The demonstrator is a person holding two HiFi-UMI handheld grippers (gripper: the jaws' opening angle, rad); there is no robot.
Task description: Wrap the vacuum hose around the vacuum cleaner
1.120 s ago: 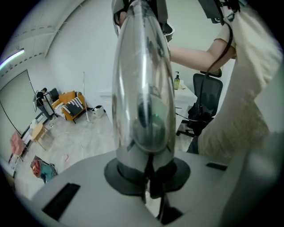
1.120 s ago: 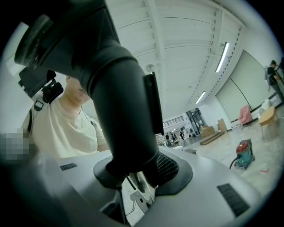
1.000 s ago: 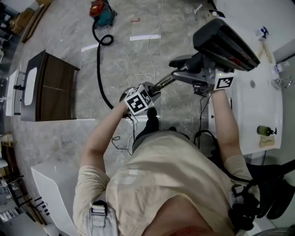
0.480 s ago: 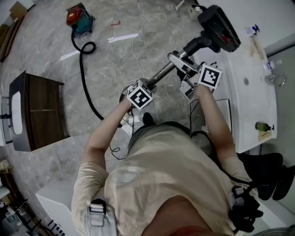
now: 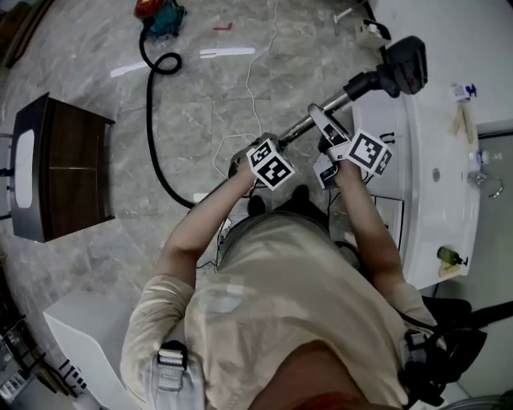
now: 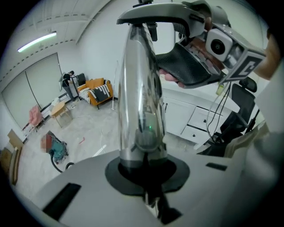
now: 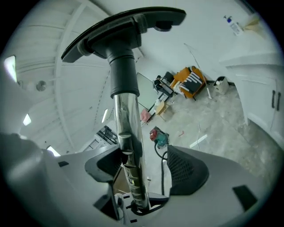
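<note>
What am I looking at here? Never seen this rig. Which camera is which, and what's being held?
There is no robot. A person holds a two-jaw gripper in each hand, and the marker cubes are parts of those grippers. The top-down picture comes from a camera on the person's head. The other two cameras ride on the grippers and look along their jaws.

The left gripper is shut on the vacuum's metal wand, which ends in a floor nozzle. The right gripper has just been opening. The wand stands between its jaws, but they do not clamp it.

On the stone floor sit the vacuum cleaner, its black hose, not yet wound around it, and a dark cabinet.
</note>
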